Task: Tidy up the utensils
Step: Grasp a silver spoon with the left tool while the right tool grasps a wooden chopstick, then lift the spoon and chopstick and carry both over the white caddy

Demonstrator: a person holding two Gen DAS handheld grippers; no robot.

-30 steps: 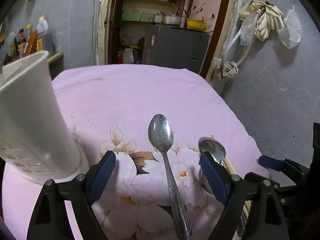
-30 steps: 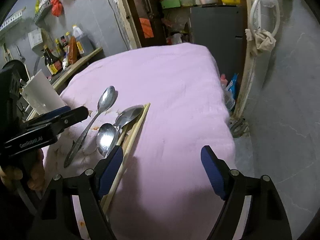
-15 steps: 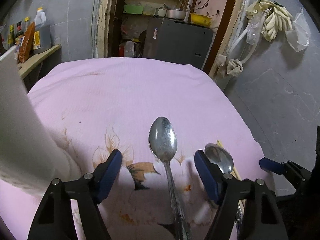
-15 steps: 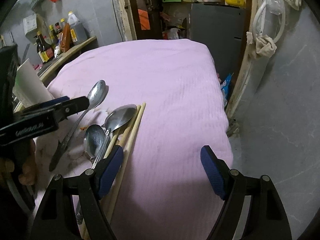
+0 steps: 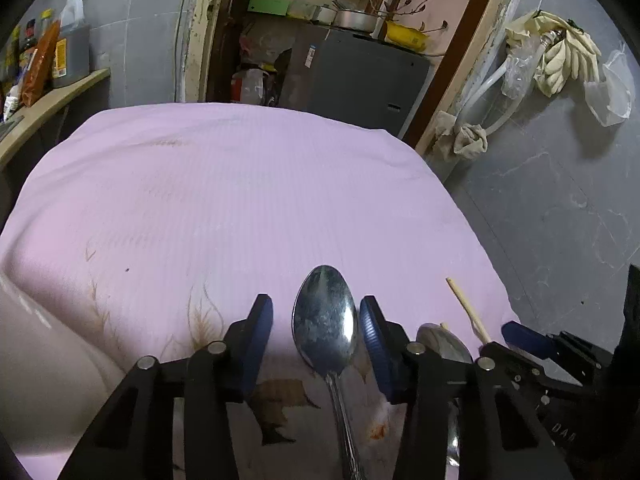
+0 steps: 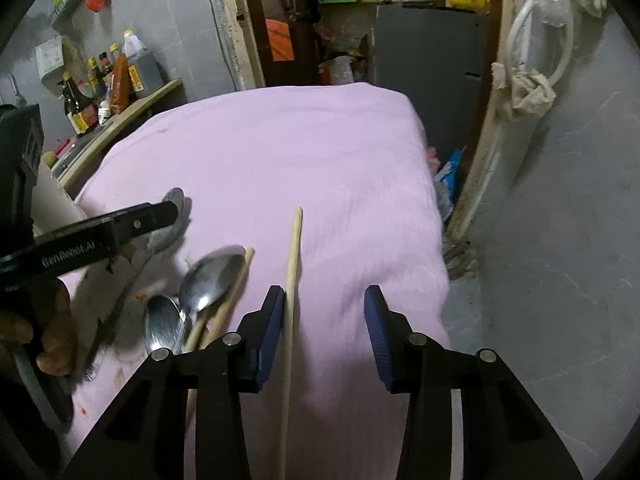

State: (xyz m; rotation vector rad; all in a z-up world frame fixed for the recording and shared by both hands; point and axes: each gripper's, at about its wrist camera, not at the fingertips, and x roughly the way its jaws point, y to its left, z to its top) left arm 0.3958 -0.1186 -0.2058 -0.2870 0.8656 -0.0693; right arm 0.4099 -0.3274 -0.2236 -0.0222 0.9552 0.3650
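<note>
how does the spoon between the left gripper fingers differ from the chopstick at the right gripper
The spoon is shiny metal with a broad oval bowl; the chopstick is a thin, pale wooden stick. The spoon sits centred in the open left gripper, apart from both pads; the chopstick lies against one pad of the open right gripper. Both rest on the pink cloth, pointing away from the cameras.

Far half of table (image 6: 320, 152) bare pink cloth, open for passing. Near edge crowded: spoons (image 6: 212, 280), chopsticks (image 6: 294, 248). Left claw (image 5: 316, 332) straddles big spoon (image 5: 325, 316). White holder (image 5: 44, 364) blocks left side; wall (image 6: 560, 200) right.
</note>
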